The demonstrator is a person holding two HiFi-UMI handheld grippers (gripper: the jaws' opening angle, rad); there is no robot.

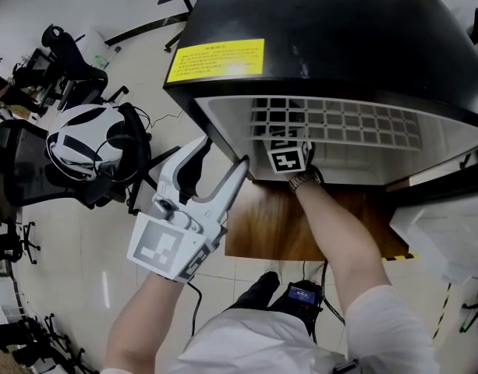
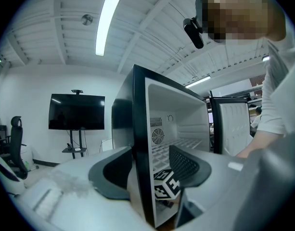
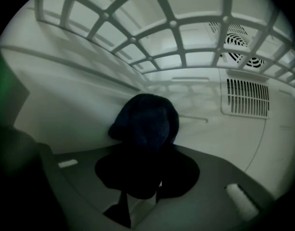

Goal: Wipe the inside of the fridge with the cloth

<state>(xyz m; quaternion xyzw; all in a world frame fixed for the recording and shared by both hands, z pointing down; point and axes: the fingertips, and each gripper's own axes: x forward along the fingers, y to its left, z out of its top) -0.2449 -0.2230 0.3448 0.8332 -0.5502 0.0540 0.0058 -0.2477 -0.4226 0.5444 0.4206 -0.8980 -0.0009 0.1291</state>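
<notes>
A black mini fridge [image 1: 340,22] stands open on a wooden stand [image 1: 270,228]. My right arm reaches inside under the white wire shelf [image 1: 340,119]; only its marker cube [image 1: 285,156] shows in the head view. In the right gripper view my right gripper [image 3: 146,165] is shut on a bunched dark blue cloth [image 3: 147,121], which rests against the white inner floor near the back wall. My left gripper [image 1: 221,154] stands open at the fridge's left front corner. In the left gripper view the fridge's black front edge [image 2: 140,129] runs between the jaws, with a gap to the right jaw.
The wire shelf [image 3: 171,23] hangs close above the cloth. A round fan grille [image 3: 241,47] and a slotted vent [image 3: 247,97] are on the back wall. The fridge door [image 2: 231,126] is swung open at right. Office chairs [image 1: 75,61] and a wall screen [image 2: 76,112] are at left.
</notes>
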